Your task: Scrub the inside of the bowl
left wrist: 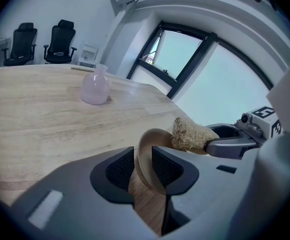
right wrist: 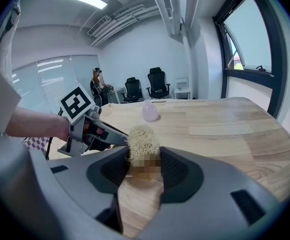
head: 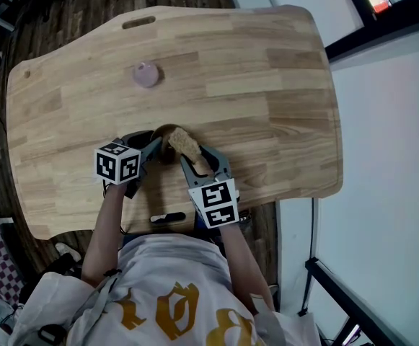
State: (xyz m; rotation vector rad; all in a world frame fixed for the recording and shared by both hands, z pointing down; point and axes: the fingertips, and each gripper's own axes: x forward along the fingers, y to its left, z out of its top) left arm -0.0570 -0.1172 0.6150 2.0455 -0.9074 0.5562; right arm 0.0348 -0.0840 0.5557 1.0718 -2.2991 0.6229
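The bowl (left wrist: pixel 144 154) sits at the lower centre of the left gripper view. Its rim stands between the left gripper's (left wrist: pixel 144 169) jaws, which are parted, with a gap showing at one pad. The right gripper (right wrist: pixel 145 168) clamps the loofah sponge (right wrist: pixel 143 136) at the bowl's mouth. It looks best to pinch the rim first to steady the bowl on the desk (head: pixel 267 85), then press the sponge in and circle.
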